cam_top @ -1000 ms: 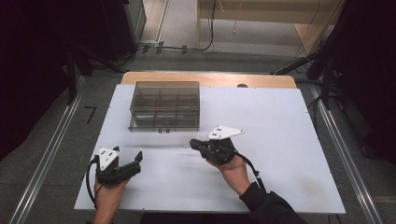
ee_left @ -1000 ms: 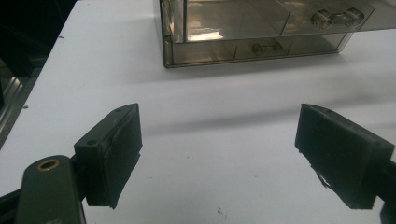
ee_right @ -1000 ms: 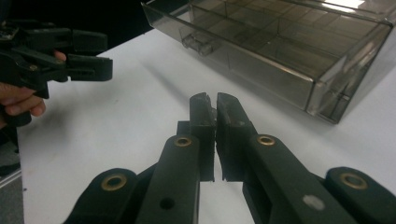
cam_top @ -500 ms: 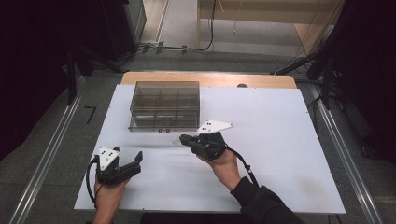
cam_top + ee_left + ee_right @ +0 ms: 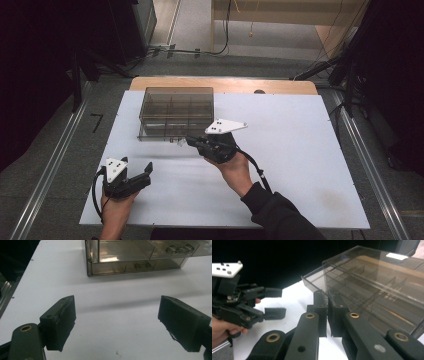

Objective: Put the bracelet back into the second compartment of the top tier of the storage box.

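On white tabletop [image 5: 300, 150]: smoky clear compartment box [image 5: 175, 112]; dark surroundings.

Drawer box [image 5: 176, 111]: smoky see-through plastic, glossy, smooth.
Tabletop [image 5: 300, 150]: white, matt, smooth sheet; bare wood edge at 12 o'clock.
Right hand-held gripper [image 5: 327, 312]: black matt plastic, brass-looking rivets.
Left hand-held gripper [image 5: 117, 322]: matt black, rubbery pads.

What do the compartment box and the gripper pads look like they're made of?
Compartment box: likely smoke-tinted clear plastic, glossy; the dividers show through its walls and lid, which catch glare. Pads of the left gripper: matte black, probably rubber or foam; dull, with slightly ragged edges. Table: a flat matte white surface.
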